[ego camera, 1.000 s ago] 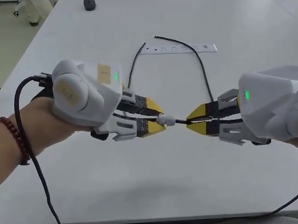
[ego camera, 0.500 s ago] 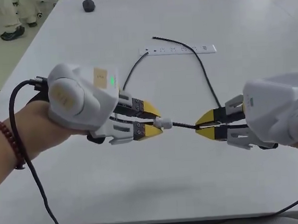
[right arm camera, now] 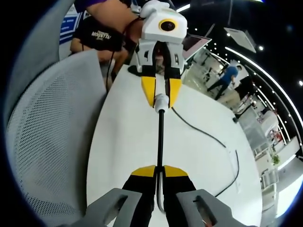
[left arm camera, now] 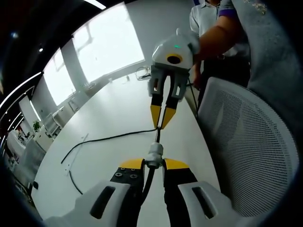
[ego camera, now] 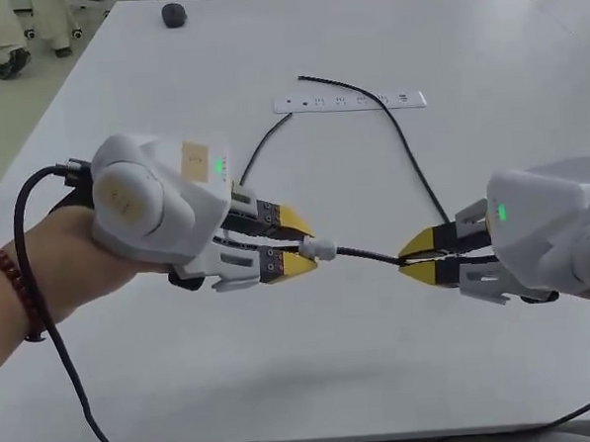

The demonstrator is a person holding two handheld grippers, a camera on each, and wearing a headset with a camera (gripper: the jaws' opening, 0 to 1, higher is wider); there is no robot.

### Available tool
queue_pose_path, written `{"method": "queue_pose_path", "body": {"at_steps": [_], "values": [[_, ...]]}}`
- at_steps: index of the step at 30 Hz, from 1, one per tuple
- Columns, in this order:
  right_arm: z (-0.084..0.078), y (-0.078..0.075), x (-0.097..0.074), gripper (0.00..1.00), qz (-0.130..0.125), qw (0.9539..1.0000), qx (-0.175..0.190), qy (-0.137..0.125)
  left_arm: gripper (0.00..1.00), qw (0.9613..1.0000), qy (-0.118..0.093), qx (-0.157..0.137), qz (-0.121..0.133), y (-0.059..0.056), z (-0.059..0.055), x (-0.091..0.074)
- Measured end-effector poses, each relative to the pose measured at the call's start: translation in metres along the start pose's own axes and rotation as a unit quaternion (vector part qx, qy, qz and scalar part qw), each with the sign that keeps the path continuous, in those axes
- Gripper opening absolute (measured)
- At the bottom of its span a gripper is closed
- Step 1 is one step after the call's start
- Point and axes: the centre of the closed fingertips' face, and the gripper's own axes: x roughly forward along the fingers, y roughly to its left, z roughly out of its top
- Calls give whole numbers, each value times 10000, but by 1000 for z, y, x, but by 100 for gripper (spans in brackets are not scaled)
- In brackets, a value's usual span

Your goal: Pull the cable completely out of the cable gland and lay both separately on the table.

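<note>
My left gripper [ego camera: 294, 243] is shut on the white cable gland [ego camera: 319, 249], held a little above the white table [ego camera: 312, 359]. The black cable [ego camera: 368, 256] runs out of the gland to my right gripper [ego camera: 414, 259], which is shut on it. In the left gripper view the gland [left arm camera: 154, 155] sits between the yellow jaws and the right gripper [left arm camera: 161, 122] faces it. In the right gripper view the cable [right arm camera: 160, 142] stretches straight from my jaws to the gland [right arm camera: 161, 101] in the left gripper [right arm camera: 161, 99]. Both ends of the cable trail back across the table [ego camera: 411, 160].
A white power strip [ego camera: 350, 101] lies across the far middle of the table, with the cable looping over it. A dark mouse [ego camera: 173, 14] sits at the far edge. A mesh office chair [left arm camera: 246, 151] stands beside the table.
My right gripper has moved right, away from the left one, and more black cable now shows between the gland and its jaws. The left gripper stayed nearly in place.
</note>
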Motion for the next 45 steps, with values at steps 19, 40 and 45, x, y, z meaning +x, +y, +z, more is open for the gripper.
{"method": "queue_pose_path", "body": {"at_steps": [19,40,45], "values": [[-47,4,2,0,109,9985,338,417,15,10000,25,30,40,1,0,-2],[-79,11,4,0,235,9957,514,738,15,10000,49,19,9,-1,-1,0],[-87,10,5,0,260,9948,516,838,15,10000,50,-2,18,0,-2,-1]]}}
